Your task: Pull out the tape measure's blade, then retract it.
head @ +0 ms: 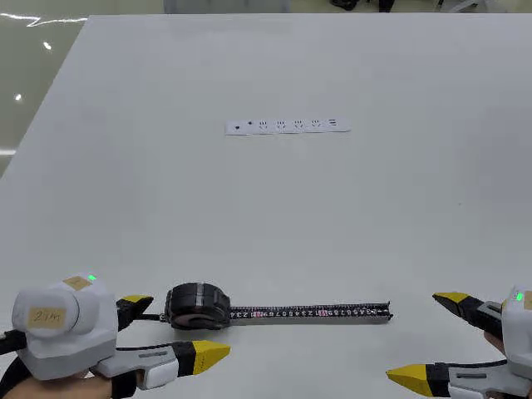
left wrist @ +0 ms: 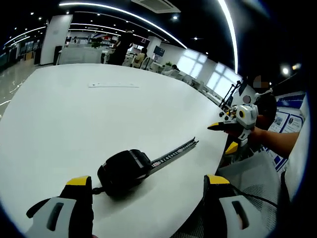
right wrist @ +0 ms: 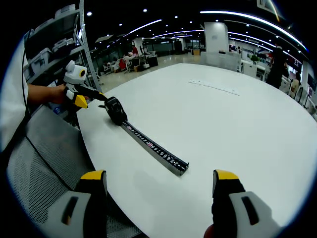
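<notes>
Tape measure before power strip

The blade bears numerals seemingly too small; right tongs cut off.

white bench; beyond the jaws, ceiling light strips, bright windows, glossy floor; shelving left of the right jaws.

Open-plan office/lab: ceiling strip lights; desk rows; shelf rack; white table.
</notes>
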